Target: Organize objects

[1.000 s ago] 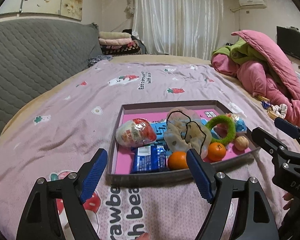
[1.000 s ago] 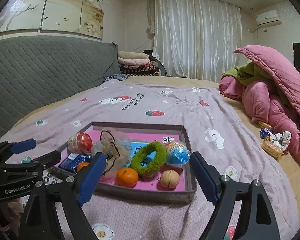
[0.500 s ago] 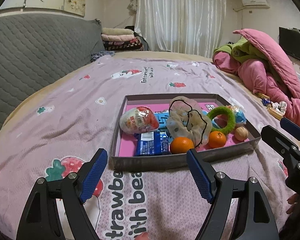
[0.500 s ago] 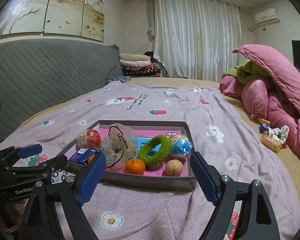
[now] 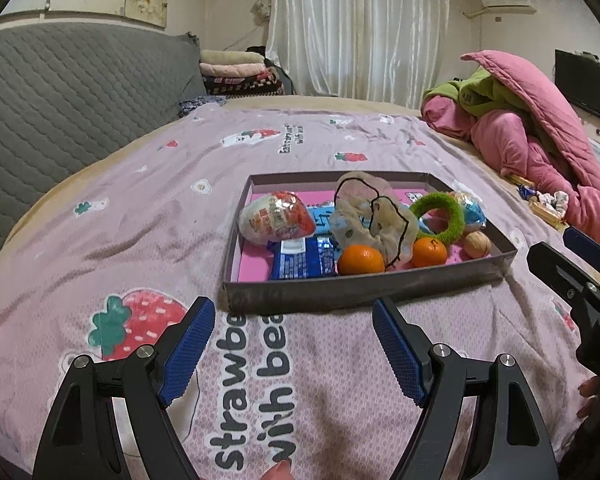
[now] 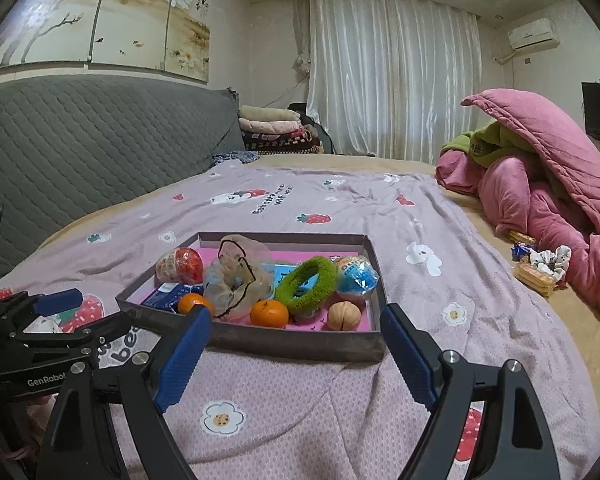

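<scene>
While both tools stood wide apart and held nothing, the left gripper (image 5: 288,320) and the right gripper (image 6: 296,328) hung just in front of the grey tray (image 6: 300,344) on the pink bedsheet (image 5: 140,220). Inside the tray lay two oranges (image 6: 269,313), a walnut (image 6: 343,316), a green ring (image 6: 308,280) and a blue snack pack (image 5: 302,262).

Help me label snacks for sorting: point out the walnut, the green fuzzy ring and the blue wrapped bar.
walnut (image 6: 343,315), right wrist view, middle of its shell
green fuzzy ring (image 6: 320,270), right wrist view, far right arc
blue wrapped bar (image 5: 300,260), left wrist view, wrapper's middle
</scene>
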Motion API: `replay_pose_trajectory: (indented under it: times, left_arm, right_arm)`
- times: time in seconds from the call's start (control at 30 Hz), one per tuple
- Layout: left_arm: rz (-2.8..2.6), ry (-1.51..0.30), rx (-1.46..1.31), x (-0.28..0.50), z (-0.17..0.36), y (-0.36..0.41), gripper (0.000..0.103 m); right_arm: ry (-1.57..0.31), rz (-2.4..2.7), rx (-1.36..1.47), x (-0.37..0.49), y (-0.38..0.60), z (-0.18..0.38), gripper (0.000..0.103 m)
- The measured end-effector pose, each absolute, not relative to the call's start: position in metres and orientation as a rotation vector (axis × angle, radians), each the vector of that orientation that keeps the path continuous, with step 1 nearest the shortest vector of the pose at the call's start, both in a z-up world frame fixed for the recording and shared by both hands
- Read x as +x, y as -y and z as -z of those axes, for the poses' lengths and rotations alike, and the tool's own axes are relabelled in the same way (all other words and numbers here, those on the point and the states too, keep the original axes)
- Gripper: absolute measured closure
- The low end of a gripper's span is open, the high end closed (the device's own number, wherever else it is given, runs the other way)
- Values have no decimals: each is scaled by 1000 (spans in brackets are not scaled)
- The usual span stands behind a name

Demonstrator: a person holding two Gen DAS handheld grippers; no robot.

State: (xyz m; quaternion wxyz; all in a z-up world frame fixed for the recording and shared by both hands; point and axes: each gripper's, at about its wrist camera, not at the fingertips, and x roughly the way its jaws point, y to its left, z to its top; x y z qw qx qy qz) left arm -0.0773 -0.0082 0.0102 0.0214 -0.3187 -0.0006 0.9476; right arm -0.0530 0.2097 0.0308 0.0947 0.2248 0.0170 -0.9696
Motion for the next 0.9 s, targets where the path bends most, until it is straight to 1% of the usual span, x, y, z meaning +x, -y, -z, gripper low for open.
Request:
replay_pose_trajectory:
  times: [0.33,0.6,0.9]
  left_arm:
    - [-2907,-59,-995,-67,5,0,21]
    - [-2908,-28,-1021,-61,11,5,21]
    - [-2899,-27,-1043,-56,15,8,21]
  right_arm:
    - [-95,2845,691,-45,-199,-20,17]
    - [-55,2830,764,-37,-196,-8,17]
    - [-76,2808,818,-26,-192,4,17]
